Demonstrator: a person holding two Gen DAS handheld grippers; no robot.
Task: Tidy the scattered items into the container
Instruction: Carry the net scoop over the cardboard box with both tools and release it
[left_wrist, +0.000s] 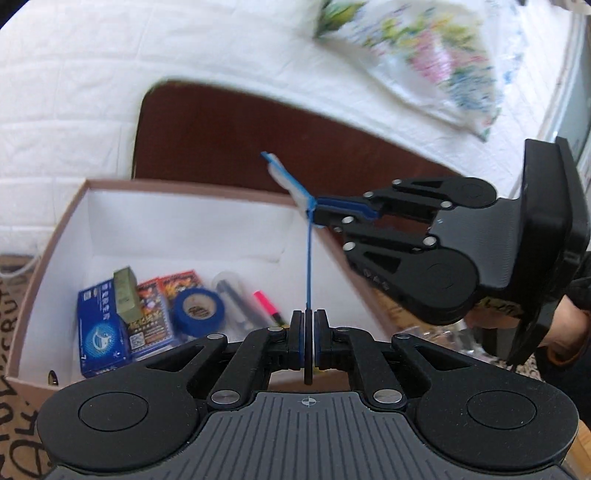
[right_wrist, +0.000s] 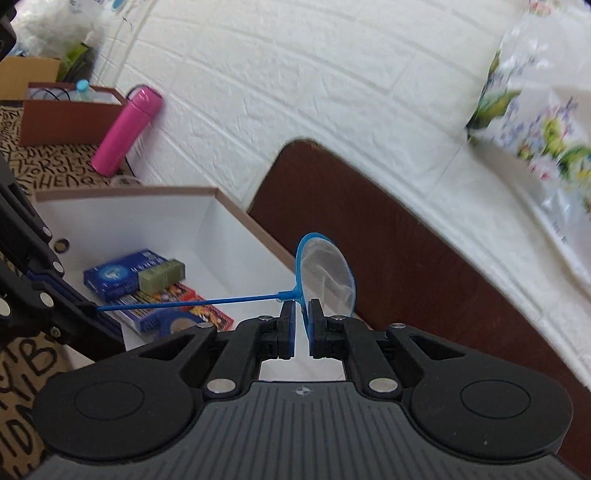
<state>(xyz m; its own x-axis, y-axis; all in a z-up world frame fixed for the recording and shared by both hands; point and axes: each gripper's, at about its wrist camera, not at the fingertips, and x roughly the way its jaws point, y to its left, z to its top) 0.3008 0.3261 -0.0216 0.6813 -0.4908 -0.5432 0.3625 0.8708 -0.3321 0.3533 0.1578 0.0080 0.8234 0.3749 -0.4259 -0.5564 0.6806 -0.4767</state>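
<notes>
The left gripper pinches the handle end of the blue net; the right gripper clamps its hoop rim, holding it above the open box; below lie a blue tape roll, card packs and a pink marker; farther off, a pink bottle leans on the white brick wall.

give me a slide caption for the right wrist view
Both grippers hold a small blue fish net above the open box.
</notes>
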